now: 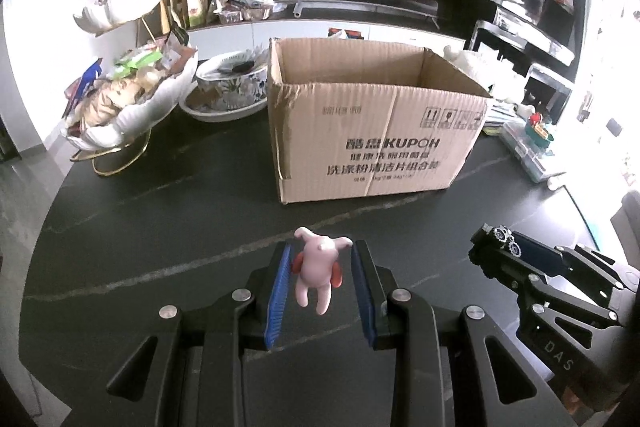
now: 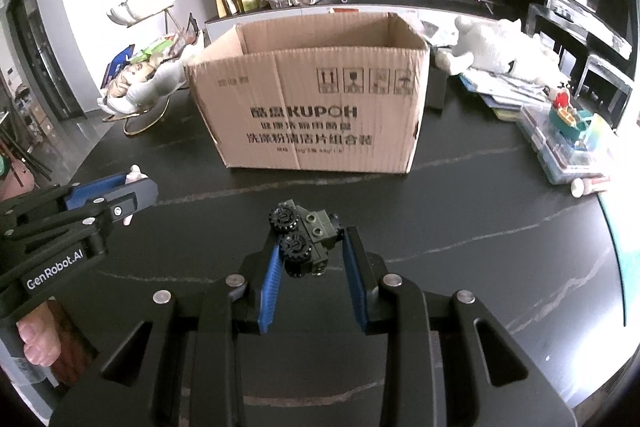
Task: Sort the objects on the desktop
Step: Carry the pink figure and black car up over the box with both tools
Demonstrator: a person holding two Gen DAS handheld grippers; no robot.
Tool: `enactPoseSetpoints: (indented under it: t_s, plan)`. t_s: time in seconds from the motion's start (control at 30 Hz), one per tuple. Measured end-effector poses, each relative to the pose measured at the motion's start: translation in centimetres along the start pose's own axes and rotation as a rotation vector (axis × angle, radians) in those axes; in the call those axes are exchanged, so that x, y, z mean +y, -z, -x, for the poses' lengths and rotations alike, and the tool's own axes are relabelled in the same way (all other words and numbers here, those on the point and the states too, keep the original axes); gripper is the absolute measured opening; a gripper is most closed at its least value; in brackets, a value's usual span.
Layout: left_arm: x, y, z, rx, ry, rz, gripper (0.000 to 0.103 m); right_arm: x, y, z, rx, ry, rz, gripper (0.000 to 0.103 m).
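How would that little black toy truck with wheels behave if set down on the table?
The black toy truck, clamped in the right gripper, has knobbly round wheels, so it would probably roll on the smooth dark table. It looks like rigid plastic bricks, likely light, possibly shedding pieces if dropped.

We noted bare desk (image 2: 460,211) ahead of both hand-held grippers; the open-topped cardboard box (image 2: 316,107) blocked the middle, with clutter crowding both sides.

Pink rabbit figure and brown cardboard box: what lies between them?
Only bare dark tabletop between the pink rabbit figure and the brown cardboard box, in the left wrist view.
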State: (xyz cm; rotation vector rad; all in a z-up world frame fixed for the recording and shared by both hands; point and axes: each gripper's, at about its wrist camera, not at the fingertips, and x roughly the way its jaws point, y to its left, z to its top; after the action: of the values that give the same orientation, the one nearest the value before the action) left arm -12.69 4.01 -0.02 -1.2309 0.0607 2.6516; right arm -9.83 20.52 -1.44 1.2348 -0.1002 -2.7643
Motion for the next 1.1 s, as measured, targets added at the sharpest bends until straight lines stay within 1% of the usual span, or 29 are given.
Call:
enactPoseSetpoints:
  t_s: [0.13,0.5,0.73,0.93,1.1]
  plan:
    - [0.0,-0.6,0.1,-0.006,-0.007,0.0,0.028,-0.2,-0.7,0.2,-0.008,-0.005,0.0,0.027]
    - [0.3,-2.8,0.7,-0.043,-0.027,0.0,0.028,-0.1,-3.1,1.1,-0.049,0.016,0.019,0.027]
    - [0.3,-4.3,0.7,-0.058,-0.02,0.01,0.028,-0.2,-4.6,1.1,-0.066,0.023,0.026,0.027]
    - [0.0,-5.7,0.8,-0.078,-0.022,-0.007,0.028,-0.3,-5.8,1.0,-0.076,0.023,0.033,0.027]
    - [0.1,-6.9,0.4,-0.079,-0.005,-0.002,0.028,-0.4,-7.0,1.0,-0.093,0.029,0.035,0.027]
